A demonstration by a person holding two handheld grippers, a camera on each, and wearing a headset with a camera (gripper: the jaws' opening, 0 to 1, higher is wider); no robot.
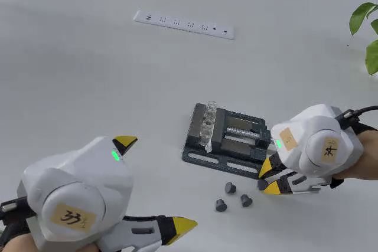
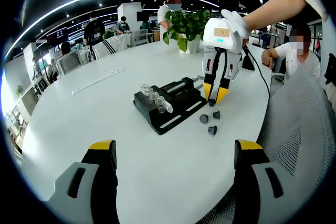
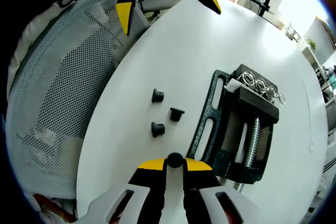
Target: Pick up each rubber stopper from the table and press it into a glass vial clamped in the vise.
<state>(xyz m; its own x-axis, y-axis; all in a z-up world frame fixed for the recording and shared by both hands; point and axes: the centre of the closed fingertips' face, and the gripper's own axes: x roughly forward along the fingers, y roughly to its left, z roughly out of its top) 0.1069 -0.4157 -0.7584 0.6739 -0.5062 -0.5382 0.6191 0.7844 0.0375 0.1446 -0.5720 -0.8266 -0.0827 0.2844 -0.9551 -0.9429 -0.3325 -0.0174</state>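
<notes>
The right claw (image 3: 175,165) is clamped on one stopper (image 3: 175,159), down on the table (image 1: 88,75) by the vise (image 3: 239,129). Three more stoppers (image 3: 157,128) lie near. The left claw (image 2: 173,153) is wide apart. This looks like the pick-up step. The next move should be to lift the stopper over a vial (image 1: 208,123) and push it straight down.

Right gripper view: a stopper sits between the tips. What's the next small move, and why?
Probably lift the right tool straight up, then carry it toward the vials. Its tips look closed on a rubber stopper low at the table, beside the vise. The vials show no dark plugs, and three other stoppers lie loose nearby.
</notes>
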